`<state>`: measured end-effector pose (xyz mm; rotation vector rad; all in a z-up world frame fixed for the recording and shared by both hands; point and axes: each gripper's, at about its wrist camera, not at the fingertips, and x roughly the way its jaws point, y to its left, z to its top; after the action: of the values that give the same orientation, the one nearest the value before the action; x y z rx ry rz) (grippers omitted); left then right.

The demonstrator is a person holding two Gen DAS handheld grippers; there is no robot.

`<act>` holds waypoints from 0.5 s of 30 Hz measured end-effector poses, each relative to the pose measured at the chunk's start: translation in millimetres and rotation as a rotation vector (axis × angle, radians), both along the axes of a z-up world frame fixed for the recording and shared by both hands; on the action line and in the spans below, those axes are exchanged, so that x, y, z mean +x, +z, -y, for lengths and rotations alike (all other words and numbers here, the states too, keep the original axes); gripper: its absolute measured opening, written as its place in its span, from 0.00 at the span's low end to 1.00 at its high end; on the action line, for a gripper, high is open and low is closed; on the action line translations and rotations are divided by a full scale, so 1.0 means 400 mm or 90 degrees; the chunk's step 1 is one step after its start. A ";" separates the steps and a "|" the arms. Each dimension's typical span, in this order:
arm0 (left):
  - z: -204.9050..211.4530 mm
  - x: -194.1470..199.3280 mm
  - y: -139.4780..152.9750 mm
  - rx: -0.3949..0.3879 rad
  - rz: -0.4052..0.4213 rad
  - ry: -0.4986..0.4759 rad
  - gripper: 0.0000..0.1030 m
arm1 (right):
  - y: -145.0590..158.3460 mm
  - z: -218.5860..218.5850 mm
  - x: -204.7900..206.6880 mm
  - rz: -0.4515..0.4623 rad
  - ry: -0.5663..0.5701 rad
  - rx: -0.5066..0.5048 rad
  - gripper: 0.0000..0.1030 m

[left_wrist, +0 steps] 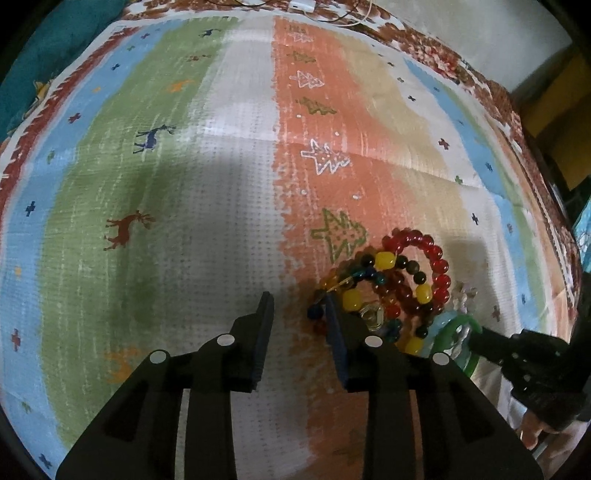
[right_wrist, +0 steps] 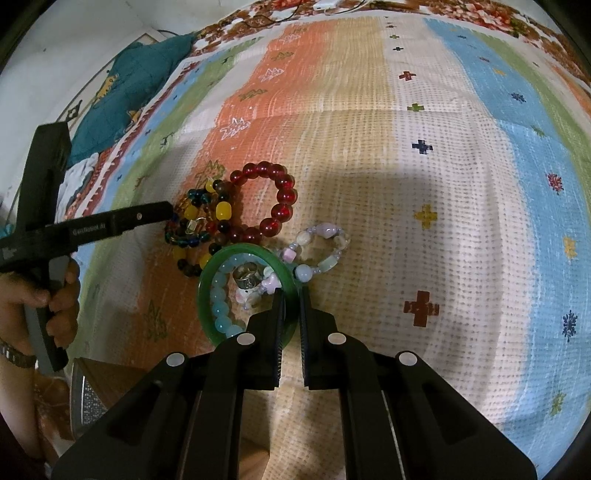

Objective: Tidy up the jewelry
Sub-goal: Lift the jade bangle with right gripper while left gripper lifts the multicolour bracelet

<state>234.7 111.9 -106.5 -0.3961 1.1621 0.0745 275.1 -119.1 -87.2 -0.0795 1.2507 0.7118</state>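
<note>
A pile of jewelry lies on a striped mat. It holds a red bead bracelet (right_wrist: 275,201) (left_wrist: 436,254), a yellow-and-dark bead bracelet (right_wrist: 207,221) (left_wrist: 402,273), a pale pastel bead bracelet (right_wrist: 321,243), a light blue bead bracelet (right_wrist: 221,299), a silver ring (right_wrist: 247,277) and a green bangle (right_wrist: 212,277) (left_wrist: 454,326). My right gripper (right_wrist: 291,293) is shut on the green bangle's right rim. My left gripper (left_wrist: 299,306) is open, its right finger touching the left edge of the bead pile; it also shows in the right wrist view (right_wrist: 162,212).
The striped mat (left_wrist: 221,184) with deer and tree prints covers a floral bedspread (left_wrist: 443,55). A teal cushion (right_wrist: 140,85) lies at the far left. White cables (left_wrist: 332,11) lie at the far edge. A brown box (right_wrist: 92,387) stands at the near left.
</note>
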 end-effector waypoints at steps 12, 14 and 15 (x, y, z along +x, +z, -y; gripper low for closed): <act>0.044 0.010 -0.011 0.075 -0.015 -0.035 0.30 | -0.002 -0.003 -0.002 0.001 0.002 -0.001 0.08; 0.053 0.016 -0.017 0.099 -0.015 -0.043 0.23 | -0.001 -0.004 -0.005 0.004 0.004 -0.004 0.08; 0.056 0.017 -0.019 0.109 -0.015 -0.047 0.15 | -0.001 -0.005 -0.006 0.005 0.004 -0.004 0.08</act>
<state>241.5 89.5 -114.1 -0.2011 1.1826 0.1141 272.7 -117.3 -87.5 -0.0921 1.2467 0.7126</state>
